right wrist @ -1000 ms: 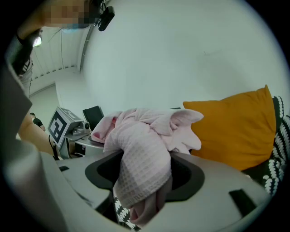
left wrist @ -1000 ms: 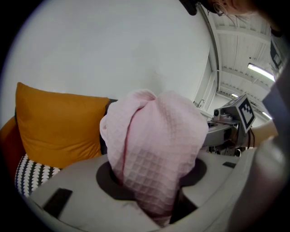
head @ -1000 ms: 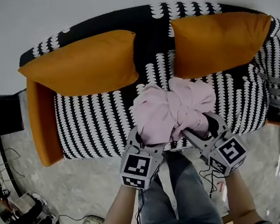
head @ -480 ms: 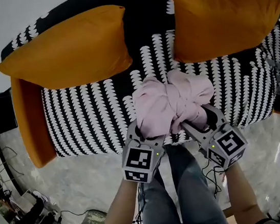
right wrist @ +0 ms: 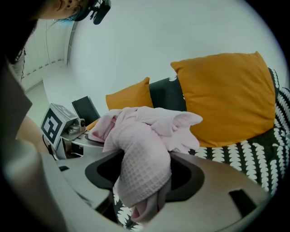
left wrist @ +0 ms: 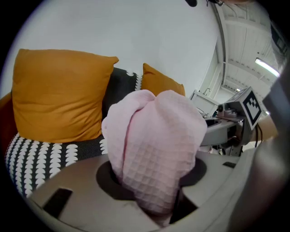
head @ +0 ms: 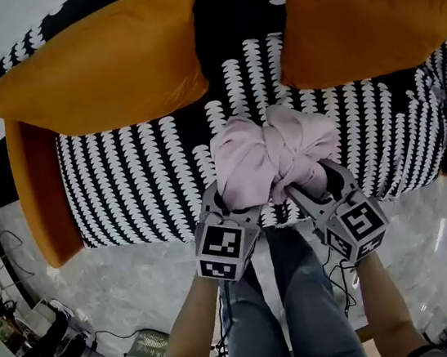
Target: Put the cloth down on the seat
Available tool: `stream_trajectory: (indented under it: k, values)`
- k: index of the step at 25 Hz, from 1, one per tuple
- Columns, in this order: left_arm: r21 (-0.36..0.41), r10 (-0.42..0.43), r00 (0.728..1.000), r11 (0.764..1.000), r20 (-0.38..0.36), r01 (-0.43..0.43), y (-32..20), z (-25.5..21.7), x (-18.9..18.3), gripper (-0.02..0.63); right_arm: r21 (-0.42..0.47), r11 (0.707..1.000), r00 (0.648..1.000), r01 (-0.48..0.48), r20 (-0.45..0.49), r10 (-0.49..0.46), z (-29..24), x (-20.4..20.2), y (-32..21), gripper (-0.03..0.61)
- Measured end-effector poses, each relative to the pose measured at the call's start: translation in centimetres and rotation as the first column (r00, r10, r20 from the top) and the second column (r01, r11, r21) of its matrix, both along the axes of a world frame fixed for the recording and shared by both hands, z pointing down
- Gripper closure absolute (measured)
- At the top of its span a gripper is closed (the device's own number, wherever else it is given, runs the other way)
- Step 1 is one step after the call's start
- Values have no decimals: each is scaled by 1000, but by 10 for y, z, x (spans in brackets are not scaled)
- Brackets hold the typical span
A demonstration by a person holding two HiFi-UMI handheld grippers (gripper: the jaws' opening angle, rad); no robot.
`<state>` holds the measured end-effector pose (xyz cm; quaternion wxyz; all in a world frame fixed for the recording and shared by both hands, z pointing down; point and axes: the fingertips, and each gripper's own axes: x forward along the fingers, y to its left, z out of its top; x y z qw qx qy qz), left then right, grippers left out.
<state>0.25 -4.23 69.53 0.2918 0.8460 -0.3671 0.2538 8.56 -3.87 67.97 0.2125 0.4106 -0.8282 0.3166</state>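
Both left gripper (head: 234, 207) and right gripper (head: 318, 190) clamp cloth (head: 273, 152).

Cloth (head: 274, 154): soft pink waffle-weave fabric, matt. Seat (head: 141, 177): woven b/w print upholstery. Cushions (head: 100, 63): smooth orange fabric. Left gripper (head: 229, 206), right gripper (head: 314, 192): matt grey plastic. Floor (head: 139, 284): glossy, stone-look.

Pale pink waffle-weave cloth (head: 274, 158), bunched into a lumpy wad, one end clamped in my left tool (head: 231, 205), the other in my right tool (head: 312, 190). It's over the front edge of the black-and-white patterned sofa seat (head: 142, 185); contact unclear.
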Motion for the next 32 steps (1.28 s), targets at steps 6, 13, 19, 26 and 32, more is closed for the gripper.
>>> stream_trajectory:
  k: [6, 13, 19, 26, 32]
  values:
    - [-38, 29, 999, 999, 36, -28, -5, 54, 8, 365, -60, 998, 1000, 5, -13, -6, 54, 10, -4, 279]
    - [-70, 47, 997, 997, 59, -42, 6, 75, -7, 364, -106, 994, 999, 0, -39, -4, 75, -4, 8, 279]
    - [-96, 63, 994, 994, 91, -55, 5, 87, 9, 364, -138, 990, 999, 6, -51, -14, 90, 13, 8, 279]
    - [-115, 71, 994, 992, 82, -61, 10, 63, 14, 356, -141, 990, 996, 23, -81, -35, 65, 20, 13, 278]
    - [-143, 49, 995, 989, 85, -37, 8, 104, 7, 331, -175, 984, 998, 25, -51, -34, 104, 27, 13, 279]
